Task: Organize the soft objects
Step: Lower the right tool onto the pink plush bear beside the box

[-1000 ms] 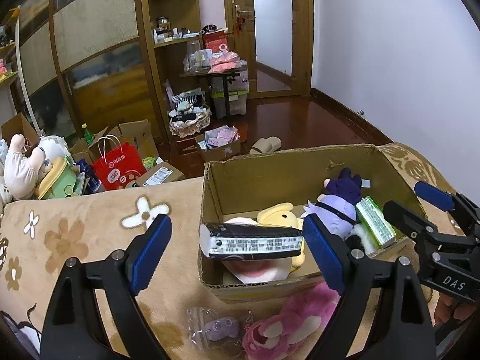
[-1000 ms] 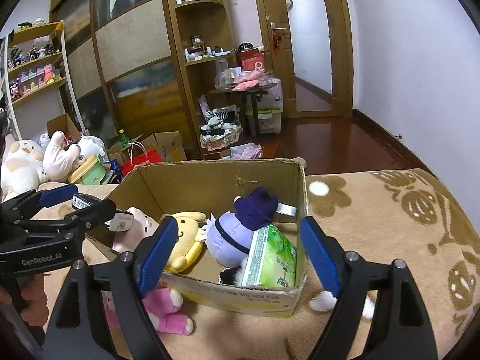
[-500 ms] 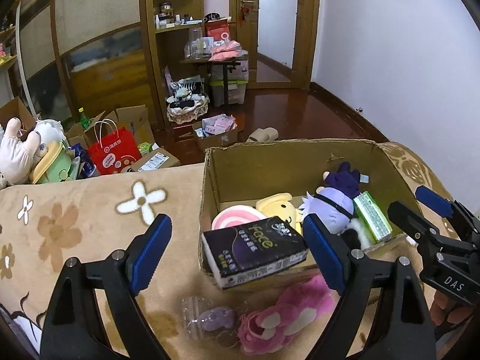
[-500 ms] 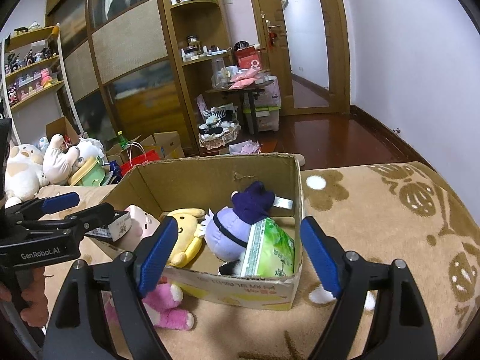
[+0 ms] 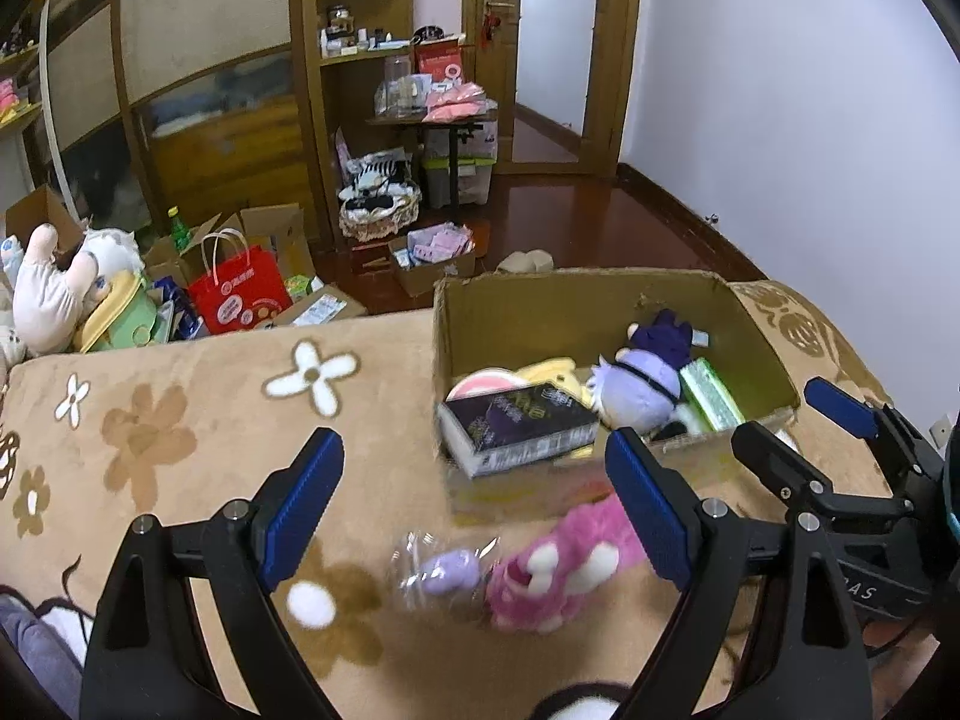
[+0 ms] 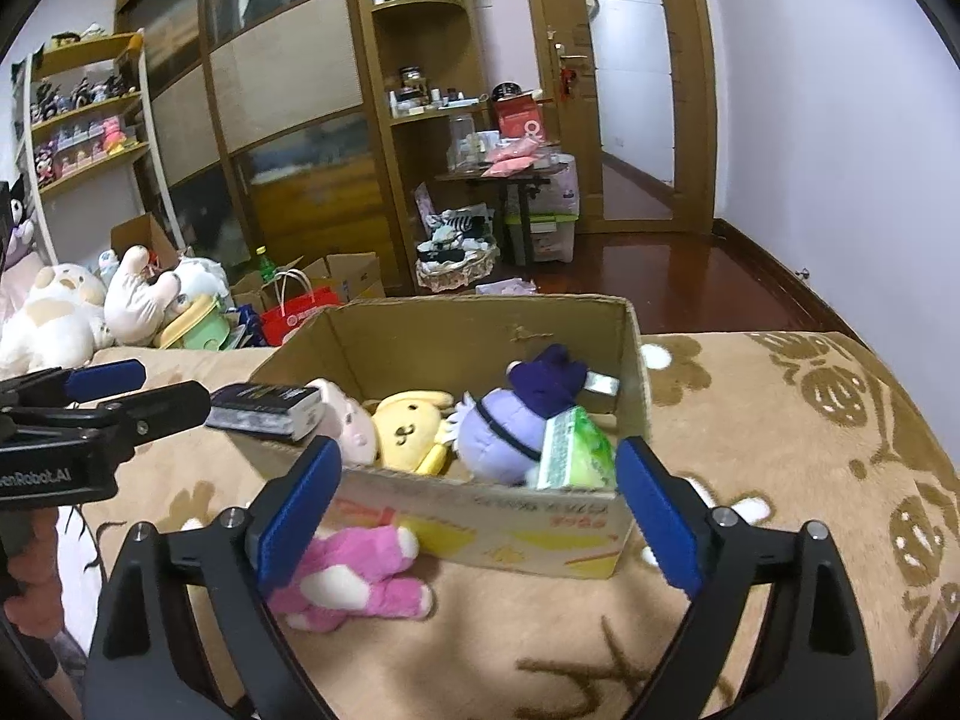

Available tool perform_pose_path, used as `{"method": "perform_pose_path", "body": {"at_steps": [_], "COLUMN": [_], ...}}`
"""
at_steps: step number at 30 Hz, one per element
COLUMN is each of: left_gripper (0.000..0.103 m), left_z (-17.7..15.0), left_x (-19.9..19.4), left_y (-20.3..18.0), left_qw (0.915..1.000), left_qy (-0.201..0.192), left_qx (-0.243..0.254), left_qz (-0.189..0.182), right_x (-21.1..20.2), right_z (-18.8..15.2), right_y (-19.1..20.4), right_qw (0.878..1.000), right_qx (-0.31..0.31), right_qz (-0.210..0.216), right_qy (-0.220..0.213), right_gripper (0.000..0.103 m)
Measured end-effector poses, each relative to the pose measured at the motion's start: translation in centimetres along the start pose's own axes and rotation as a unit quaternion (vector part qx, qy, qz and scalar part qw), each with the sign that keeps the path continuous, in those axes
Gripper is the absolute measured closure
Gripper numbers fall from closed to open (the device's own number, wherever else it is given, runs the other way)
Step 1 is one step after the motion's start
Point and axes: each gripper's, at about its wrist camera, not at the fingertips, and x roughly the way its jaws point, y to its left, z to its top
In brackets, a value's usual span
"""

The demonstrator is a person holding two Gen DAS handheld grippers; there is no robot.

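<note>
Fingers of both grippers are spread wide and nothing is held between them.

Left gripper (image 5: 474,498) is held over the flowered blanket (image 5: 180,420), in front of the cardboard box (image 5: 600,306), with its blue pads (image 5: 300,498) well apart. Right gripper (image 6: 480,510) is likewise spread, facing the box's printed front wall. A dark tissue pack (image 5: 519,423) is seen resting on the box's near left corner, partly overhanging the rim. Inside the box are found a purple plush (image 6: 510,426), a yellow plush (image 6: 408,429), a pale pink plush (image 6: 351,426) and a green packet (image 6: 576,450). A pink plush (image 6: 348,576) lies on the blanket against the box front. Beside it lies a small purple toy in clear wrap (image 5: 444,570), somewhat blurred.
</note>
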Motion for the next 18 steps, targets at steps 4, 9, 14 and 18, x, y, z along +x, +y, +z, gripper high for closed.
{"method": "perform_pose_path", "body": {"at_steps": [4, 9, 14, 18], "left_gripper": [0.015, 0.015, 0.015, 0.015], "left_z": [-0.7, -1.2, -1.7, -2.4], "left_x": [-0.4, 0.2, 1.7, 3.7], "left_y": [1.1, 3.1, 4.0, 4.3], "left_qw": [0.9994, 0.9965, 0.9926, 0.9874], "left_qy": [0.031, 0.063, 0.104, 0.143], "left_qx": [-0.015, -0.051, -0.063, -0.067], "left_qz": [0.009, 0.019, 0.004, 0.001], "right_x": [-0.7, -0.9, -0.6, 0.5], "right_z": [-0.5, -1.3, -2.3, -3.2], "right_y": [1.1, 2.4, 3.8, 5.0], "right_qw": [1.0, 0.999, 0.998, 0.996], "right_qx": [-0.014, -0.035, -0.054, -0.072], "right_qz": [0.005, 0.005, 0.009, 0.016], "right_qy": [0.002, 0.015, 0.032, 0.048], "right_gripper": [0.0, 0.0, 0.0, 0.0]}}
